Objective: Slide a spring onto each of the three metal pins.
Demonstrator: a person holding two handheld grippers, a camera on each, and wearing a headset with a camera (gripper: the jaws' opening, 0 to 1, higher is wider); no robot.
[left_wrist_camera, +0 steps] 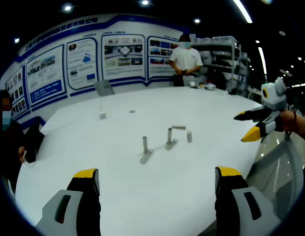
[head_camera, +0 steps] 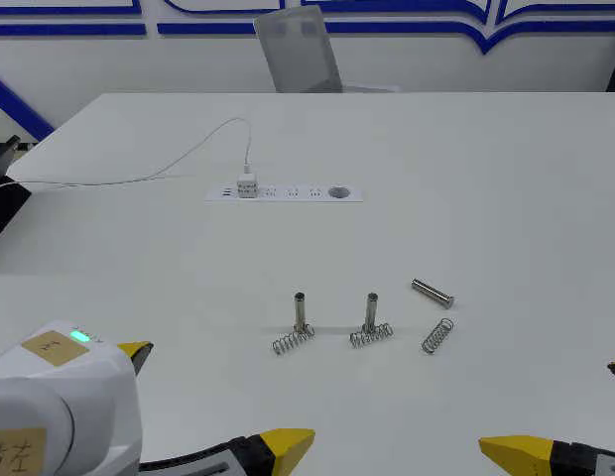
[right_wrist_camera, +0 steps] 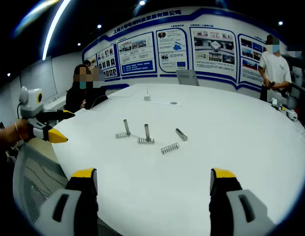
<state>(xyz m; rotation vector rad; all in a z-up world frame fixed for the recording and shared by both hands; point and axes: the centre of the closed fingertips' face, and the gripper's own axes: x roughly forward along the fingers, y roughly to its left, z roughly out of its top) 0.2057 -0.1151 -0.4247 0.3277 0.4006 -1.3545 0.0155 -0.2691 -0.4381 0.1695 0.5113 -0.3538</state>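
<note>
1. The left pin (head_camera: pixel 300 310) and middle pin (head_camera: pixel 372 310) stand upright on the desk (head_camera: pixel 486 198). The third pin (head_camera: pixel 431 293) lies flat to their right.
2. The left spring (head_camera: pixel 293 340), middle spring (head_camera: pixel 371 336) and right spring (head_camera: pixel 437 335) lie loose beside the pins. None is threaded, so all three fits seem left to do.
3. The left claw (left_wrist_camera: pixel 156 172) and right claw (right_wrist_camera: pixel 153 173) hover at the near edge, jaws wide apart and empty.
</note>
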